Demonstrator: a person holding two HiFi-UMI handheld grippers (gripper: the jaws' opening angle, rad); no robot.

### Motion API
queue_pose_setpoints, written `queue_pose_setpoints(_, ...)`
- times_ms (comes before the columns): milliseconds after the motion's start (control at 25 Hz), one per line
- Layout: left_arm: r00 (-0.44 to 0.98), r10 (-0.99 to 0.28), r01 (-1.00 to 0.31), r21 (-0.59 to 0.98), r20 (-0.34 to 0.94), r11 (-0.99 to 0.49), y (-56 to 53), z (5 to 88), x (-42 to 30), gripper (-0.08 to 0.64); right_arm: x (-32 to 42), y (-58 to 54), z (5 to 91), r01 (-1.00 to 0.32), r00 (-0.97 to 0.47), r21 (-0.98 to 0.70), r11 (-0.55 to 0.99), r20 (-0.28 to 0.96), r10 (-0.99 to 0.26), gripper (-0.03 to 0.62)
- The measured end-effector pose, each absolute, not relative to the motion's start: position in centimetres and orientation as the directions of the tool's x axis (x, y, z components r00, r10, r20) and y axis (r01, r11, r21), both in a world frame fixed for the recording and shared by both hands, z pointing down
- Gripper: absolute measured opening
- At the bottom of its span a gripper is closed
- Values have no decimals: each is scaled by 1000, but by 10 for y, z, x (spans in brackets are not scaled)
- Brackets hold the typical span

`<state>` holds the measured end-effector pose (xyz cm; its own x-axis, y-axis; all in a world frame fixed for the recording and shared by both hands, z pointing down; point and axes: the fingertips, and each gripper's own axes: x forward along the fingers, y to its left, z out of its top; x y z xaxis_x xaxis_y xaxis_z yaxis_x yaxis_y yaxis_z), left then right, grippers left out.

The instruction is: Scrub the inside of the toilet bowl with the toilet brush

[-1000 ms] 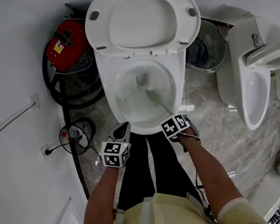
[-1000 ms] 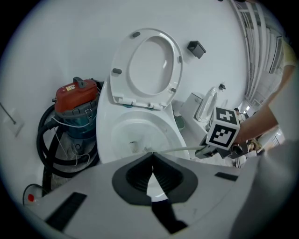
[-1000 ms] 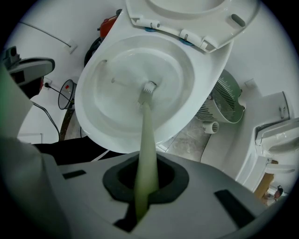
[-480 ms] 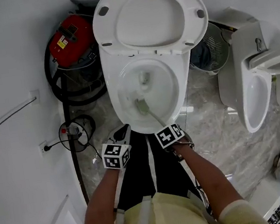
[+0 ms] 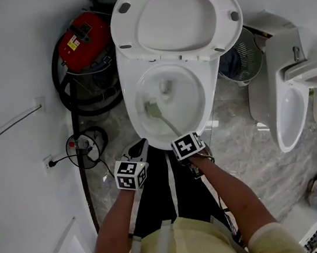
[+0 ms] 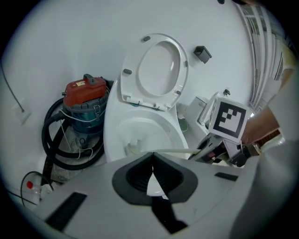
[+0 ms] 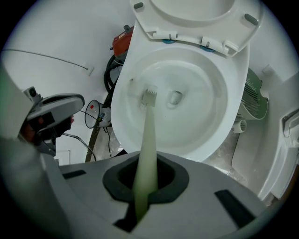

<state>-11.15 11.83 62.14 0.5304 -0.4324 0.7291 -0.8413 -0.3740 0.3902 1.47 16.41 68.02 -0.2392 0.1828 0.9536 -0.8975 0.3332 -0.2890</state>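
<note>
Right tongs [image 7: 145, 182] clamp the toilet brush [image 7: 148, 116] by its handle. Its head rests on the toilet bowl [image 7: 210, 107] inner wall, ahead and slightly left. Left tongs [image 6: 153, 173] are closed on nothing, alongside. Scrubbing looks under way, with the far and right walls probably still to do.

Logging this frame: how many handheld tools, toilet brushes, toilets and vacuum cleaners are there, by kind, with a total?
Tools: 2, the left tool shut and empty, the right tool shut on the brush handle
Toilet brush: 1
Toilet: 1
Vacuum cleaner, red: 1
Total: 5
</note>
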Motion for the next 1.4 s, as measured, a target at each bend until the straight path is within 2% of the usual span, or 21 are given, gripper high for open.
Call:
queue_pose_setpoints(520, 545, -451, -834, 402, 706, -378, 97, 615, -107, 12, 12, 112, 687, -919, -233, -258, 297, 965, 119, 17)
queue_pose_setpoints(760, 575, -446, -812, 408, 686, -418, 88, 609, -102, 12, 16, 102, 683, -915, -223, -231, 330, 973, 63, 17)
queue_pose_setpoints(1040, 559, -429, -824, 419, 710, -381, 76, 611, -102, 12, 24, 93, 683, -915, -200, -199, 350, 979, 35, 17)
queue_pose_setpoints(1400, 618, -386, -772, 438, 685, -460, 68, 606, -82, 11, 58, 72, 684, -941, -154, -145, 304, 988, -4, 17)
